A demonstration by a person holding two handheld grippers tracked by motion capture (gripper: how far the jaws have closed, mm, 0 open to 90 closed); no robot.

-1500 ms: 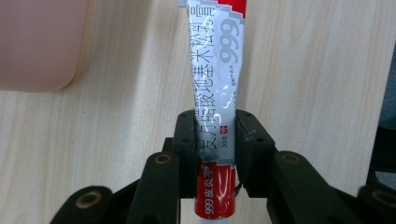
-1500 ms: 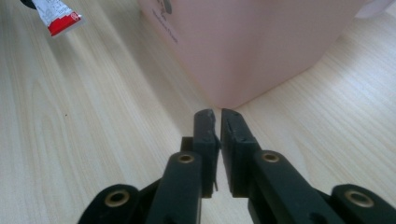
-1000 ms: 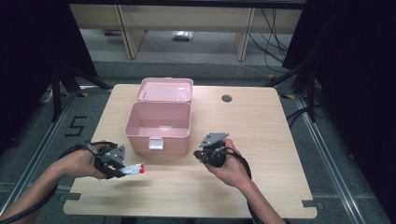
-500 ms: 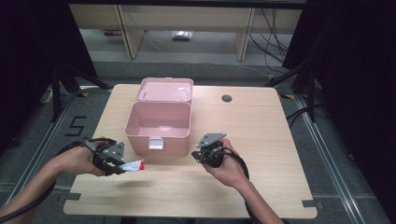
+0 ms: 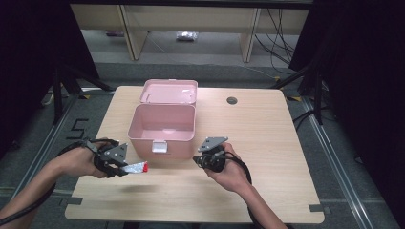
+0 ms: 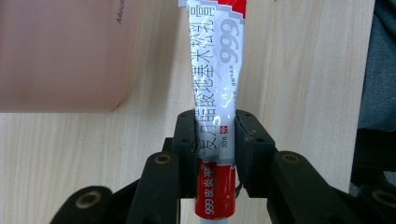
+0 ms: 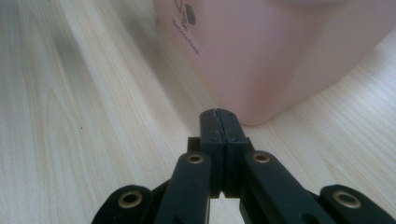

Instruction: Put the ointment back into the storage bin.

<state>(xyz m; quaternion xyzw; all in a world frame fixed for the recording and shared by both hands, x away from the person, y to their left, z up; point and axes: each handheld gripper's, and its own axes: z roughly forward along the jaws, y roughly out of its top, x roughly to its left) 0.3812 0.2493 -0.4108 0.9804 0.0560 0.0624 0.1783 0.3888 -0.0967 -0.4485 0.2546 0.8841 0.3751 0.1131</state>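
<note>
A white and red ointment tube (image 5: 137, 167) sticks out to the right from my left gripper (image 5: 123, 168), just above the table and left of the pink box's front corner. In the left gripper view the pads press on the tube (image 6: 215, 70) near its red lower end, so my left gripper (image 6: 215, 140) is shut on it. The pink box (image 5: 176, 145) stands open in mid-table, its lid (image 5: 169, 91) laid back behind it. My right gripper (image 5: 197, 160) rests right of the box front. Its jaws are shut with nothing between them (image 7: 219, 123), pointing at the box wall (image 7: 280, 51).
The wooden table (image 5: 267, 143) has a round cable hole (image 5: 232, 100) at the back right. Bare tabletop lies to the right of and in front of the box. A white latch (image 5: 159, 147) sits on the box front. Dark floor and shelving surround the table.
</note>
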